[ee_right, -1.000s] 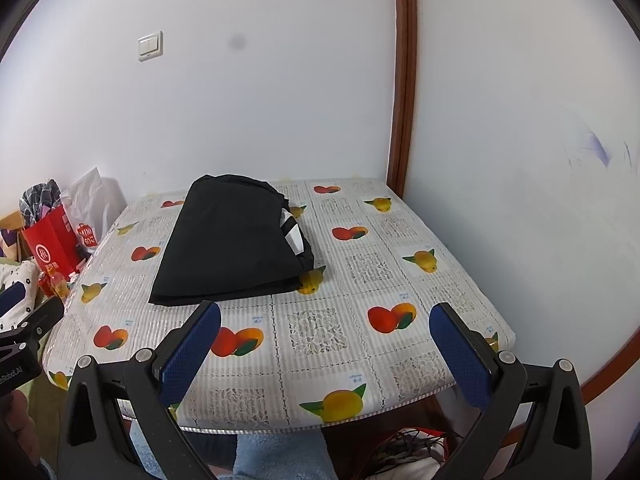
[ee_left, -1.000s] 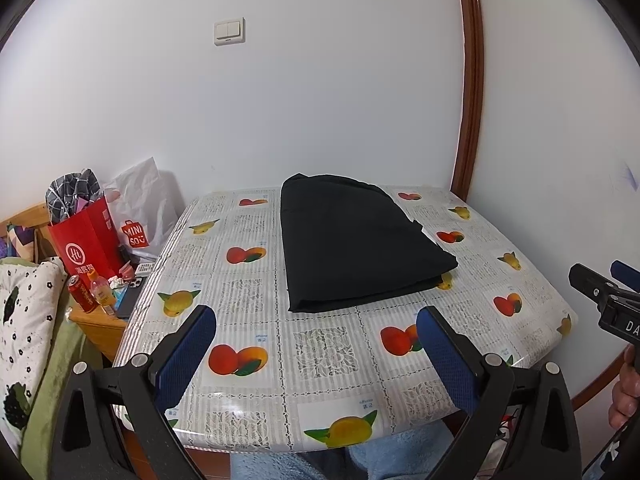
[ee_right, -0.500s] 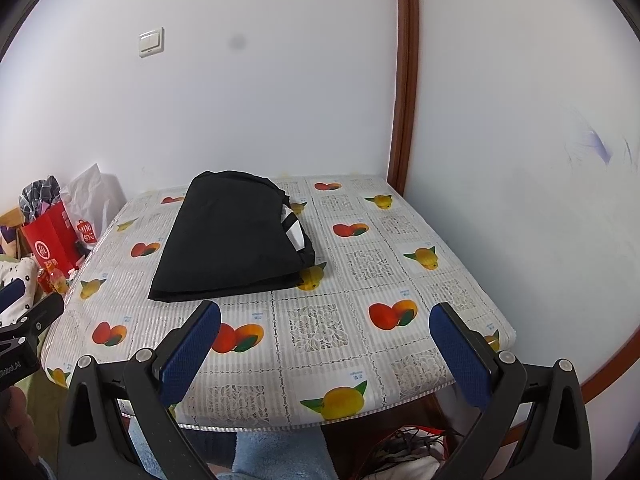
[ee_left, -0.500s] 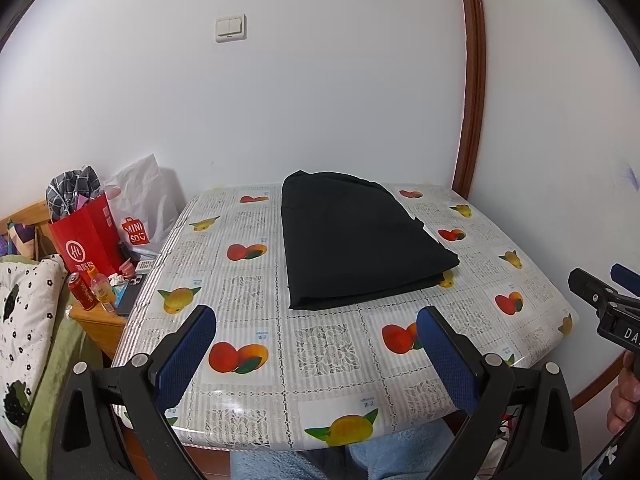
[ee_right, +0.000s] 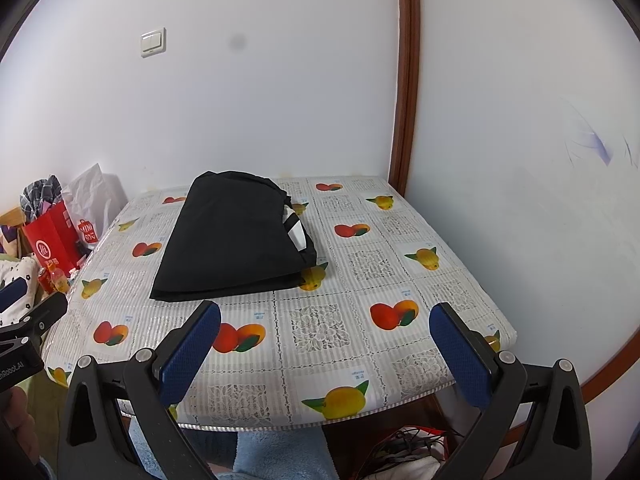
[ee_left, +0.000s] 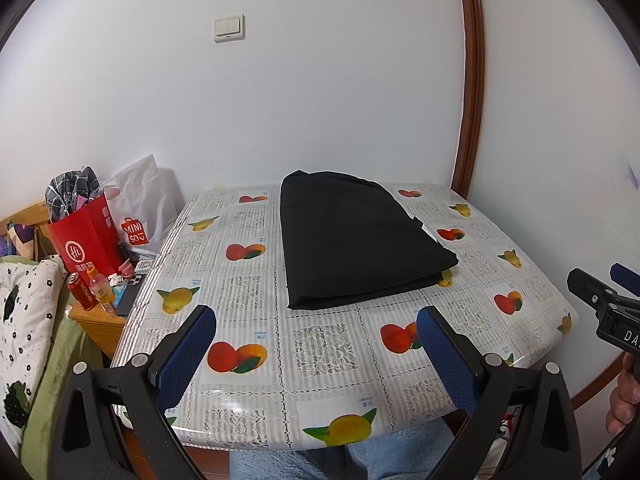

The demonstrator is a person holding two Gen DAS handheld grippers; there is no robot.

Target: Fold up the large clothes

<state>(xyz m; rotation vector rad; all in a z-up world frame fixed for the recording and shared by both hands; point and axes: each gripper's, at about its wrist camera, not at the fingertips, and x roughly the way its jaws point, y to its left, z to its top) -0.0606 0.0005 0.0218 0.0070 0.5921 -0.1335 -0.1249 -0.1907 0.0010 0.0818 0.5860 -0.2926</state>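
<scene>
White-walled corner, brown wood trim (ee_right: pixel 406 80) running up where the two walls meet; a light switch (ee_left: pixel 229 28) on the back wall. Table (ee_left: pixel 320 344) covered in glossy plastic cloth, squares of printed fruit alternating with lace-pattern panels, front edge rounded.

Black garment (ee_left: pixel 356 240) lies folded flat on the far middle of the table, a smooth matte rectangle, layered edges showing at its near end. From the right wrist view a white stripe (ee_right: pixel 295 229) peeks out of its right side.

Left gripper (ee_left: pixel 316 344): blue textured pads spread wide, nothing between them, held over the near table edge, well apart from the garment. Right gripper (ee_right: pixel 325 344): same, wide apart and empty.

Left of the table: red paper bag (ee_left: pixel 86 242) stuffed with checked fabric, white shopping bag (ee_left: pixel 140 204) behind it, red can (ee_left: pixel 82 286) and small bottle (ee_left: pixel 101 286) on a wooden stand. Light blue fleecy cloth (ee_right: pixel 276 454) shows below the table edge.
</scene>
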